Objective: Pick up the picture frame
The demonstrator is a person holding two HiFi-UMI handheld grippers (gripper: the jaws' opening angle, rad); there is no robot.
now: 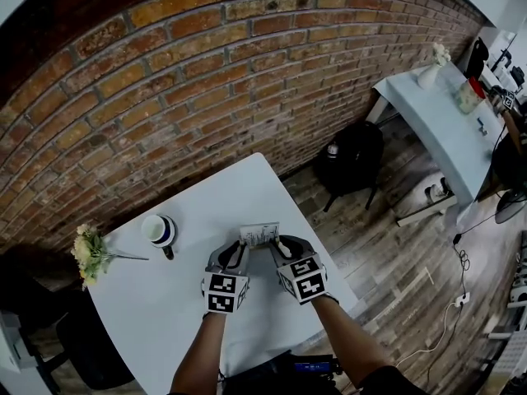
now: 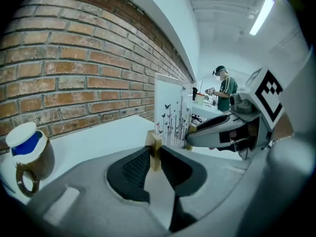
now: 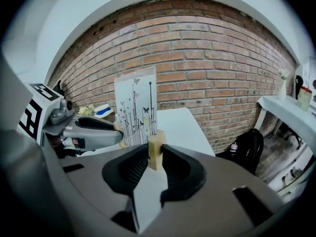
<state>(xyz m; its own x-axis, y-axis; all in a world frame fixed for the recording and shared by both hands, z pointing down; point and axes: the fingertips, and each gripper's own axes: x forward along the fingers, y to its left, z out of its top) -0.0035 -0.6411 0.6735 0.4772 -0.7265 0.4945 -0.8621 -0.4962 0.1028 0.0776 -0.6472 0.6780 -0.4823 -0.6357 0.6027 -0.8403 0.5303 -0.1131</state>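
The picture frame (image 1: pixel 259 234) is an upright pale panel printed with dark stems and butterflies, standing on two small wooden foot blocks over the white table (image 1: pixel 156 311). My left gripper (image 1: pixel 240 250) is shut on the left wooden block (image 2: pixel 155 149). My right gripper (image 1: pixel 279 245) is shut on the right wooden block (image 3: pixel 156 150). In the left gripper view the panel (image 2: pixel 172 113) rises just beyond my jaws, with the right gripper (image 2: pixel 200 132) at its far foot. The right gripper view shows the panel (image 3: pixel 136 106) and the left gripper (image 3: pixel 116 127) beside it. Whether the frame clears the table I cannot tell.
A mug (image 1: pixel 159 230) with a blue-and-white top stands to the left of the frame, and a small bunch of flowers (image 1: pixel 89 253) lies at the table's left edge. A brick wall (image 1: pixel 206 81) runs behind. A black bag (image 1: pixel 350 156) sits on the floor by a second table (image 1: pixel 445 118).
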